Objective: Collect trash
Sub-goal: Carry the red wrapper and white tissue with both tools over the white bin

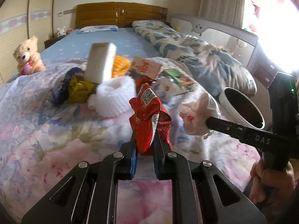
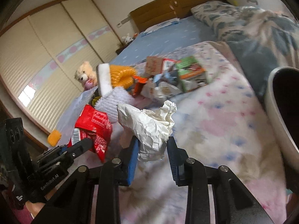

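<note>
Presently, a crumpled red wrapper (image 1: 149,119) is clamped between the fingers of the left gripper (image 1: 144,141) and held above the floral quilt (image 1: 56,130) near the foot of the bed. A crumpled white paper (image 2: 149,125) is grasped by the right gripper (image 2: 152,147), its jaws closed on the lower part, just beside the wrapper. A white bin (image 1: 241,108) with a dark interior is seen at the right edge of the bed. Further trash is piled toward the middle of the quilt: a white foam net (image 1: 115,97), a white box (image 1: 101,63), an orange net (image 1: 121,65) and a green carton (image 2: 190,71). A teddy bear (image 1: 28,56) sits at the left edge.
</note>
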`<control>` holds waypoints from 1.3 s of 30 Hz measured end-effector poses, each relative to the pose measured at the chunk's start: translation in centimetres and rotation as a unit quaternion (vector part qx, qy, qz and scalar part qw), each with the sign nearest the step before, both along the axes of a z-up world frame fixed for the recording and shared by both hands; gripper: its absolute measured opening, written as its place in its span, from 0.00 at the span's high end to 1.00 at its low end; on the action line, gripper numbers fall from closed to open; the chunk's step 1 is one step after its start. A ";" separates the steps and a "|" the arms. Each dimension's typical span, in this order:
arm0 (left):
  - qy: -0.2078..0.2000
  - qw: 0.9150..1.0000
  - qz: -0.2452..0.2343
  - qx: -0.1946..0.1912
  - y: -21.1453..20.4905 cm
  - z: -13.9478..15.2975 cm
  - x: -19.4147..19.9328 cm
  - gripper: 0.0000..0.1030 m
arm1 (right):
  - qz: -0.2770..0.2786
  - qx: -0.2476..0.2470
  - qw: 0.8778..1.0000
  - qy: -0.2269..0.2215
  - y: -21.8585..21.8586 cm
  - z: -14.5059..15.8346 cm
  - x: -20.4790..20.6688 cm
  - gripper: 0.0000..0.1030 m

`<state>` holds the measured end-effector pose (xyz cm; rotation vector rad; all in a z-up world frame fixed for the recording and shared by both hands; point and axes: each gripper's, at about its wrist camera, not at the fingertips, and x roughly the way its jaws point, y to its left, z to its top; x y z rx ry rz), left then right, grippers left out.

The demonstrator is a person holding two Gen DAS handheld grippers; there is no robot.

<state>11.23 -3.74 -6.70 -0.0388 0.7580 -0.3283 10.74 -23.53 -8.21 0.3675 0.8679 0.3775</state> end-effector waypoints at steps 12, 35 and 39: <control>-0.010 0.997 -0.074 0.007 -6.7 1.1 -0.7 0.88 | -0.085 -0.002 0.996 -0.020 -7.7 1.8 -3.6 0.70; -0.003 0.985 -0.173 0.015 -19.4 2.1 1.0 0.88 | -0.198 -0.022 0.980 -0.013 -19.5 1.9 -6.6 0.70; -0.002 0.983 -0.184 0.016 -21.2 2.2 1.3 0.88 | -0.208 -0.023 0.978 -0.005 -20.8 1.6 -6.5 0.70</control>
